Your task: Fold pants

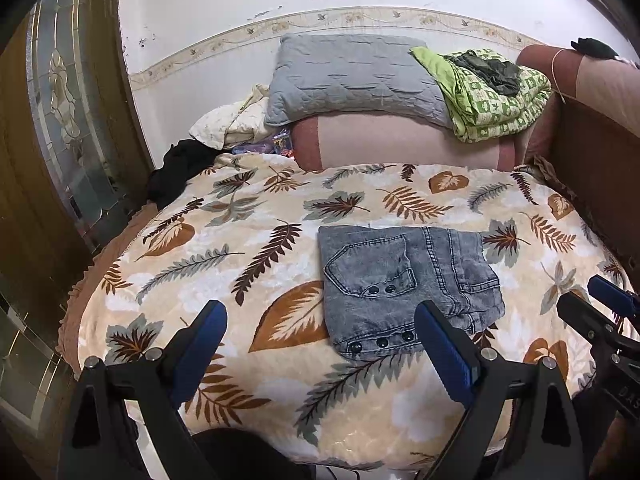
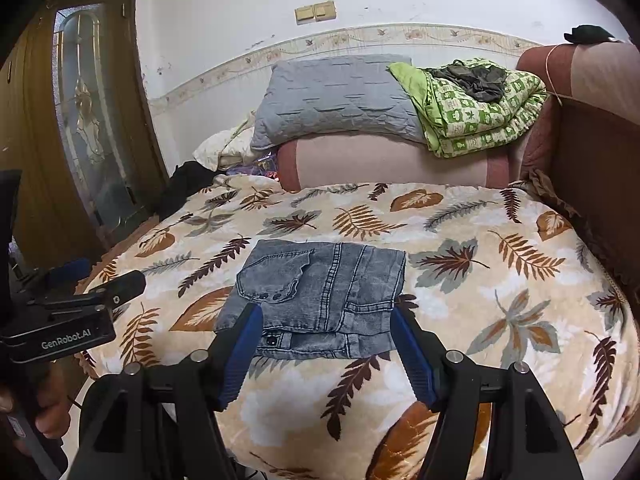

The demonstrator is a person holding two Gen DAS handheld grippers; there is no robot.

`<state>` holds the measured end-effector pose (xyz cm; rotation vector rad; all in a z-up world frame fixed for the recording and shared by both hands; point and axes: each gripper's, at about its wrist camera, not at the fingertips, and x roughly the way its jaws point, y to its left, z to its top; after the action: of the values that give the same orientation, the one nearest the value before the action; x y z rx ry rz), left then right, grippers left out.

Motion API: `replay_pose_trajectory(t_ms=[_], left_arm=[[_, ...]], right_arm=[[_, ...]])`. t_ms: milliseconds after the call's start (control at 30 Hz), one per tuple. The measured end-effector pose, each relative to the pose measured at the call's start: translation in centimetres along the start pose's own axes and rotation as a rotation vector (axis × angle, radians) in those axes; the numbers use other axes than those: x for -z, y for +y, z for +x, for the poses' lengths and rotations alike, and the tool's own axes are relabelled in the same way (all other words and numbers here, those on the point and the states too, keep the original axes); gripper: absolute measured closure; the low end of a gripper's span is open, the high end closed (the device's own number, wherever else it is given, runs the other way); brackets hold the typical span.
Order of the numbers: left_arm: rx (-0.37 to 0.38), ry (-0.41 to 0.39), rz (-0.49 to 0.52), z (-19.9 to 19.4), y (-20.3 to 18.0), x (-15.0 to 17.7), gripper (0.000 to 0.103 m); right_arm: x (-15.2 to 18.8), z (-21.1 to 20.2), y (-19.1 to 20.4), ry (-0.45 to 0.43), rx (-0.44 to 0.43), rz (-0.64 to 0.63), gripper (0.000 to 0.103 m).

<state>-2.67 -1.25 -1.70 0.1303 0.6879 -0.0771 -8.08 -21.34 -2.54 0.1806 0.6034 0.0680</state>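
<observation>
Grey-blue denim pants lie folded into a compact rectangle on the leaf-patterned blanket; they also show in the right wrist view. My left gripper is open and empty, held above the blanket just in front of the pants. My right gripper is open and empty, its blue fingers either side of the pants' near edge, apart from the cloth. The right gripper also shows at the right edge of the left wrist view. The left gripper shows at the left of the right wrist view.
A grey pillow and a folded green quilt rest on a pink bolster at the head. Dark clothes lie at the far left. A wooden door with glass stands left; a padded side rail runs on the right.
</observation>
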Motion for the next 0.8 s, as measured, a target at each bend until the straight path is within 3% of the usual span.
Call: replay_pose_trajectory(t_ms=[133, 233, 333, 400, 533, 800], left_arm=[[-0.001, -0.003, 0.000, 0.0, -0.1, 0.0, 0.008], [0.002, -0.002, 0.001, 0.1, -0.2, -0.1, 0.008], [0.007, 0.004, 0.001, 0.0, -0.1, -0.1, 0.008], [0.001, -0.008, 0.009, -0.1, 0.0, -0.1, 0.008], [-0.008, -0.033, 0.024, -0.1, -0.3, -0.5, 0.008], [0.095, -0.034, 0.051, -0.3, -3.1, -2.4, 0.008]], right_arm=[[-0.7, 0.8, 0.1, 0.012, 0.015, -0.010, 0.033], [-2.3, 2.8, 0.4, 0.051, 0.072, -0.029, 0.033], [-2.8, 3.5, -0.6, 0.107, 0.057, 0.045, 0.033], [-2.0, 2.6, -1.2, 0.081, 0.033, 0.060, 0.033], [-0.8, 0.2, -2.0, 0.015, 0.085, 0.023, 0.033], [-1.7, -3.6, -4.2, -0.061, 0.140, 0.059, 0.033]])
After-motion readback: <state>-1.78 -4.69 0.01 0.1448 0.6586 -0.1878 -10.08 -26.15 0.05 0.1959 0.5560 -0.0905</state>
